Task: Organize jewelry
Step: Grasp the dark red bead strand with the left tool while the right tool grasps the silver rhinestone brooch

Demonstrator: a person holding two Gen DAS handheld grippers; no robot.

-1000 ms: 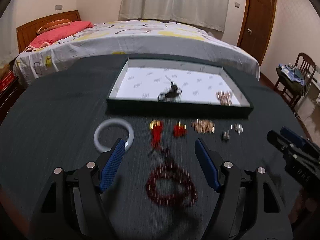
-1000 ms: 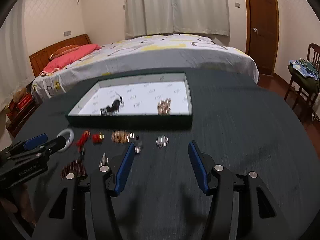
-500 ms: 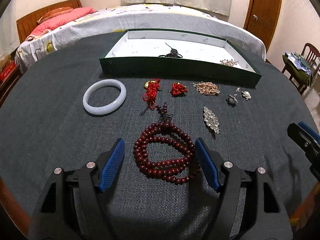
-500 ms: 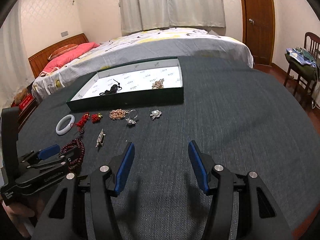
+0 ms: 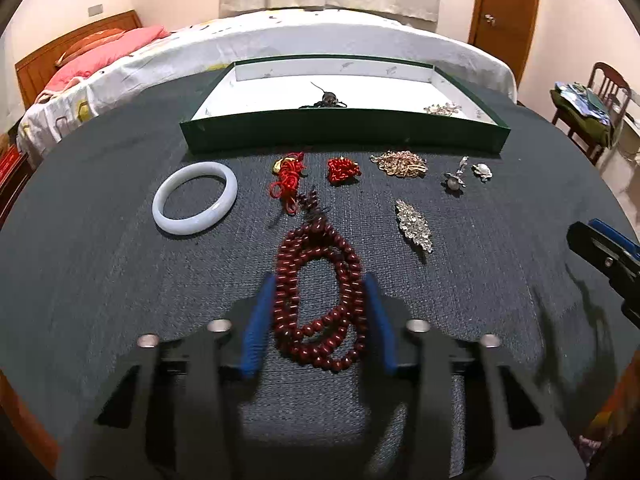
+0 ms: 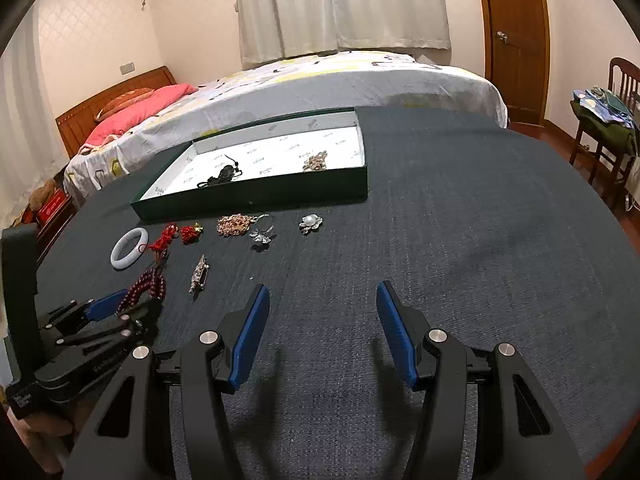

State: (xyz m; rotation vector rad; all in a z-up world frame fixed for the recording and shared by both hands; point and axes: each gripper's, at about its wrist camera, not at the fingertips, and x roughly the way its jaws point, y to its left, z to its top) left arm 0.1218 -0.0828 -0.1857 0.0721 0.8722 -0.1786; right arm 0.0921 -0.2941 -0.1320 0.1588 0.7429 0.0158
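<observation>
Dark-red wooden beads fill the near middle of the left wrist view: the bead necklace [image 5: 318,300] lies coiled on the table [image 5: 100,280], and the left gripper [image 5: 318,312] has a blue finger pressed to each side of the coil. The jaws look clenched on the beads, though blur keeps me from saying how firm the hold is. I judge the step in hand to be picking this necklace up; next it must be lifted clear and carried over the near wall of the green tray [image 5: 344,130] at the table's far edge, where a dark pendant [image 5: 326,100] and a gold cluster [image 5: 442,109] already lie. Loose loops may slip or sag. Between beads and tray sit a red cord charm [image 5: 288,178], a red knot [image 5: 342,170] and a gold chain [image 5: 400,163]; a white bangle [image 5: 195,198] lies to the left, a crystal brooch [image 5: 414,226] to the right.

From the right wrist view, the right gripper [image 6: 322,332] hovers released and holding nothing over bare cloth near the table's near edge. A pearl brooch [image 6: 310,223] and a silver ring piece [image 6: 262,232] wait just before the tray.
</observation>
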